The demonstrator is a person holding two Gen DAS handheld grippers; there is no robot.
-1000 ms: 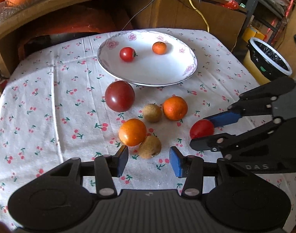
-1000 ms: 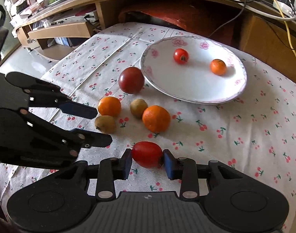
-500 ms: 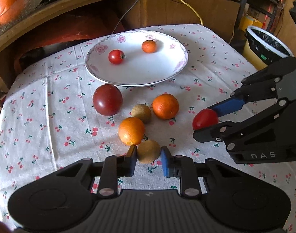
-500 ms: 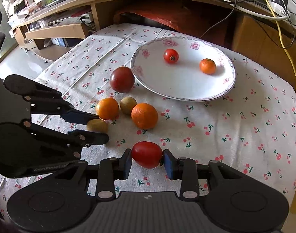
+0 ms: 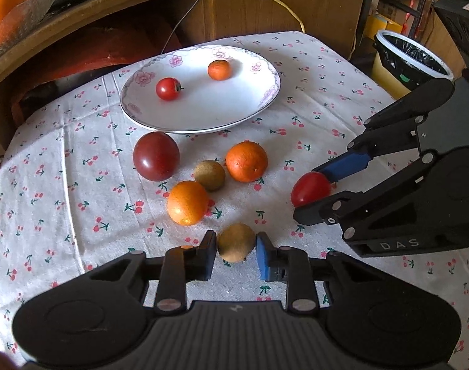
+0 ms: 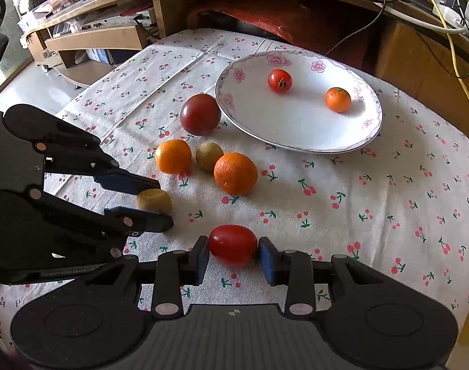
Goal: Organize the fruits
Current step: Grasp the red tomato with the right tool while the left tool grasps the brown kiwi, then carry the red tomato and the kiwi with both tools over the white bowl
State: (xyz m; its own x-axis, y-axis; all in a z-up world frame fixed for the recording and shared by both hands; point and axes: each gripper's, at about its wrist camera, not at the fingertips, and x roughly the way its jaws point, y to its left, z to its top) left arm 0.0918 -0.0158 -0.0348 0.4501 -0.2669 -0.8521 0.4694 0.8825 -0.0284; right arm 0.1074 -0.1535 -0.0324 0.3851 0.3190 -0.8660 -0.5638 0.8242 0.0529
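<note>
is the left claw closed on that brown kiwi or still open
Shut on it. The left claw has both pads pressed against the small fuzzy brown kiwi, with no gap showing on either side.

Readable lettering on the two grippers

We read "DAS" in pale letters on the dark body of the right gripper. On the left gripper, along its lower edge, we make out "Gen Robot" faintly; the letters after it blur out.

Orange fruit cut off at top-left edge; black bin partly hidden behind right gripper
</note>
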